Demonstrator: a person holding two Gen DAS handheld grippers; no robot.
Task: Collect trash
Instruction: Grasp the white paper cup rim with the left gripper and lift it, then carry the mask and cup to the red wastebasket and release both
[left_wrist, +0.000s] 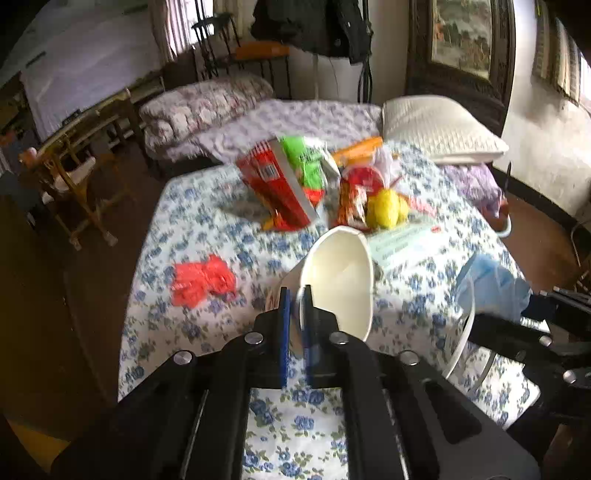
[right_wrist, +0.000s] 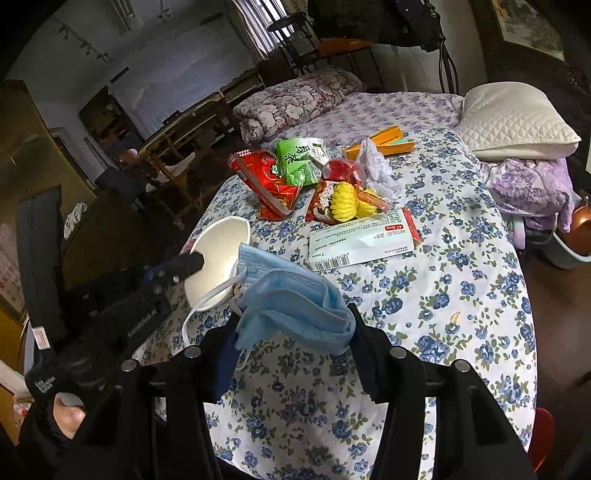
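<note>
My left gripper (left_wrist: 295, 295) is shut on the rim of a white paper cup (left_wrist: 340, 273), which tilts with its mouth toward the camera above the floral bedspread. The right wrist view shows the same cup (right_wrist: 218, 254) in that gripper (right_wrist: 195, 263) at the left. My right gripper (right_wrist: 295, 332) is shut on a crumpled blue face mask (right_wrist: 291, 302), whose white ear loop (right_wrist: 210, 299) hangs down. More trash lies further up the bed: a red snack bag (right_wrist: 269, 181), a green packet (right_wrist: 295, 158), yellow items (right_wrist: 345, 201), a white medicine box (right_wrist: 362, 240) and a red wrapper (left_wrist: 203, 282).
An orange box (right_wrist: 380, 144) and crumpled white plastic (right_wrist: 376, 166) lie behind the pile. A white pillow (right_wrist: 517, 122), a folded floral quilt (right_wrist: 295, 99) and purple clothes (right_wrist: 528, 188) sit at the bed's head and right. Wooden furniture (left_wrist: 77, 177) stands left of the bed's edge (left_wrist: 147, 236).
</note>
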